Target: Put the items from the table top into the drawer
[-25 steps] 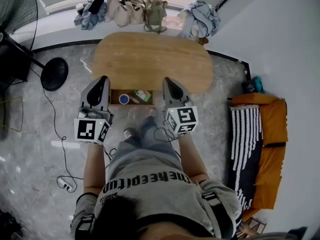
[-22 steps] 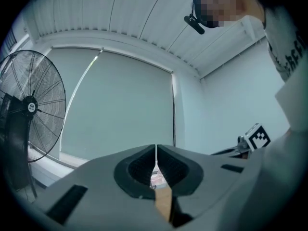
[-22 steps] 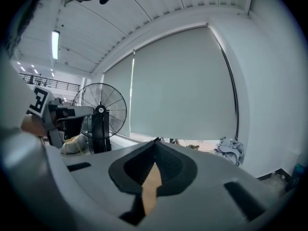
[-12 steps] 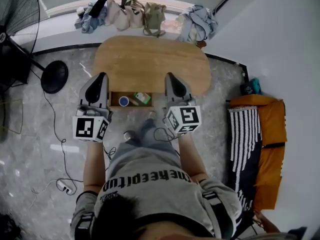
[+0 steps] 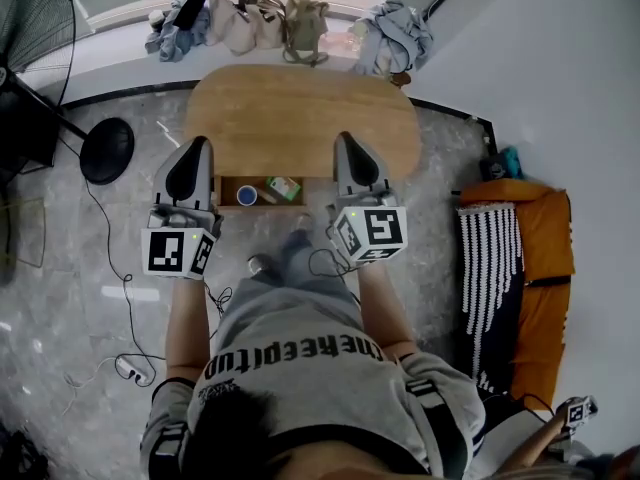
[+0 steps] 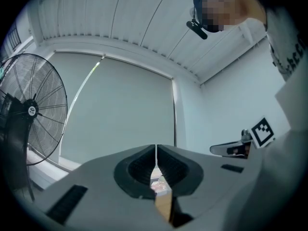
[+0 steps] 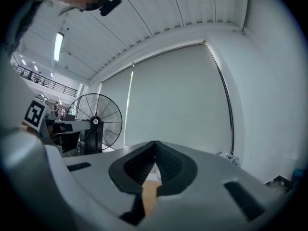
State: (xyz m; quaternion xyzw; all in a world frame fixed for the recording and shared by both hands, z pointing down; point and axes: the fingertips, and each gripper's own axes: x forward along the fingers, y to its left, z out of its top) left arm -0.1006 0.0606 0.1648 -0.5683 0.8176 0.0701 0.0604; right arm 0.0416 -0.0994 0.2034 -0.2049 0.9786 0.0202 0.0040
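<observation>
Both pairs of jaws are pressed together with nothing between them. The left gripper (image 5: 196,143) and right gripper (image 5: 346,138) hang at the near edge of the wooden table (image 5: 300,113), centre frame. Between them the drawer (image 5: 228,194) stands open, holding a blue round item (image 5: 247,197) and a green box (image 5: 285,189). A fan (image 5: 35,18) stands upper left, and bags (image 5: 250,23) line the top edge.

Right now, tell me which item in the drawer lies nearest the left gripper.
The round blue one, at the drawer's left end beside the left gripper; the green box lies further right.
</observation>
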